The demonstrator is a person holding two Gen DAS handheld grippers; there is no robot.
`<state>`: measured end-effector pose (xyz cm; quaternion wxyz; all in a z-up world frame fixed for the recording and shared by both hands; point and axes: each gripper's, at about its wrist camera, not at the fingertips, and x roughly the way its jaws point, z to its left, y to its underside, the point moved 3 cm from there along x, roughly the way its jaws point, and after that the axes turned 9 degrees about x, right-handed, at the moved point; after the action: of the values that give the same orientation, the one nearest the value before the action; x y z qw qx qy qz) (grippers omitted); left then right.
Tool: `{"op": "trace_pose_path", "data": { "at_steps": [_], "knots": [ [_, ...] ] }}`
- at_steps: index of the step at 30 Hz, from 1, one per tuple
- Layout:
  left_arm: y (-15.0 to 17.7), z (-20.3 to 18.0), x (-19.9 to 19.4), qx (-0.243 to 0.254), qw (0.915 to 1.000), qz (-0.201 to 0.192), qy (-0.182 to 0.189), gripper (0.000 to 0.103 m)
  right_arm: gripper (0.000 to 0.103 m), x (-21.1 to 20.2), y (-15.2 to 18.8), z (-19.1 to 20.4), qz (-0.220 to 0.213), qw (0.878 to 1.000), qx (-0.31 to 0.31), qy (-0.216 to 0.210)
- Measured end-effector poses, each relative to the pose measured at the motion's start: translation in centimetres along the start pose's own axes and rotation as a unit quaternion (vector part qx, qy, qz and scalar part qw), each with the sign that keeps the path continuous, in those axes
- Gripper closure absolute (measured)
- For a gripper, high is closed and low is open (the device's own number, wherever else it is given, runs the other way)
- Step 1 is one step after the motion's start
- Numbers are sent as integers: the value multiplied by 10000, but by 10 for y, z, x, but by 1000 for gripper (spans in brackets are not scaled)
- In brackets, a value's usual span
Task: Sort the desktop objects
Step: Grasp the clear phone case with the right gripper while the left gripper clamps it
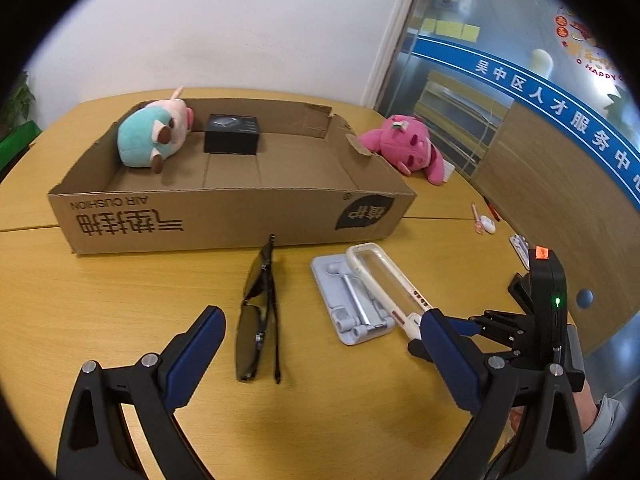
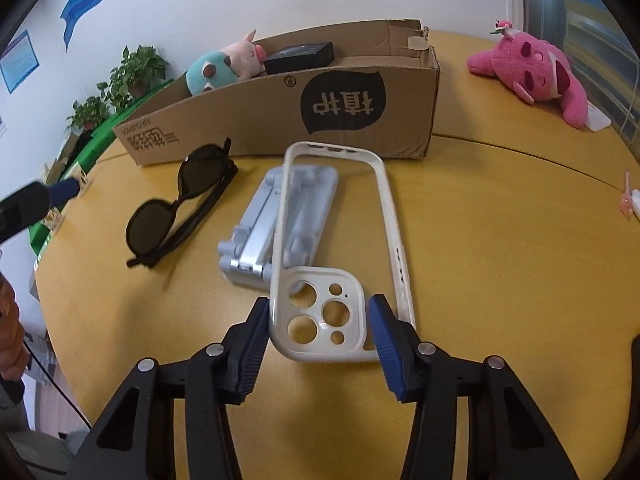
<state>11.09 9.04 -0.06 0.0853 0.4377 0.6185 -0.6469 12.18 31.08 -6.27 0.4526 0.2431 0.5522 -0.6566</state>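
A cardboard box holds a teal and pink plush and a black box. Black sunglasses lie folded on the table in front of it. My left gripper is open and empty, just short of the sunglasses. My right gripper is shut on the camera end of a white phone case, holding it tilted over a grey folding phone stand. A pink plush lies right of the box.
The yellow wooden table has a seam across it. A pink pen and small white items lie at the right edge. Potted plants stand beyond the left end.
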Motion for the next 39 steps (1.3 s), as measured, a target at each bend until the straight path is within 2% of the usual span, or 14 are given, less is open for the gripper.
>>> {"op": "trace_pose_path", "data": {
  "at_steps": [5,8,13,15,17,18,20,22,23,25,26,28,30,39],
  "knots": [
    [5,-21,13,-25,9979,207,620,5,56,-16,26,-1,174,9998,-114,56],
    [12,-34,25,-133,9948,439,910,5,60,-26,46,2,388,9991,-131,-105],
    [29,-52,40,-142,9911,868,1003,7,60,-40,81,25,785,9945,-255,-645],
    [36,-56,43,-154,9892,1030,1031,10,60,-53,82,25,580,9953,-126,-767],
    [41,-59,45,-158,9875,1127,1089,16,60,-67,76,18,281,9957,68,-877],
    [44,-61,48,-162,9863,1188,1137,22,59,-74,72,13,93,9960,175,-869],
    [46,-62,54,-202,9848,1278,1162,34,59,-79,66,-1,-173,9974,324,-618],
    [50,-62,62,-288,9830,1405,1148,49,60,-69,63,-15,-154,9989,390,-212],
    [53,-61,65,-337,9818,1477,1148,53,61,-62,66,-20,-68,9991,406,-61],
    [58,-61,72,-413,9792,1599,1181,65,73,-47,74,-24,149,9989,429,74],
    [60,-60,73,-421,9787,1626,1180,67,75,-48,76,-23,8,9993,344,132],
    [63,-59,77,-452,9785,1654,1149,76,89,-47,78,-16,58,9997,231,114],
    [66,-58,79,-465,9775,1686,1178,87,89,-47,78,-14,61,9997,214,77],
    [66,-49,73,-376,9836,1500,931,88,95,-41,84,3,60,9998,131,-120]
  ]
}}
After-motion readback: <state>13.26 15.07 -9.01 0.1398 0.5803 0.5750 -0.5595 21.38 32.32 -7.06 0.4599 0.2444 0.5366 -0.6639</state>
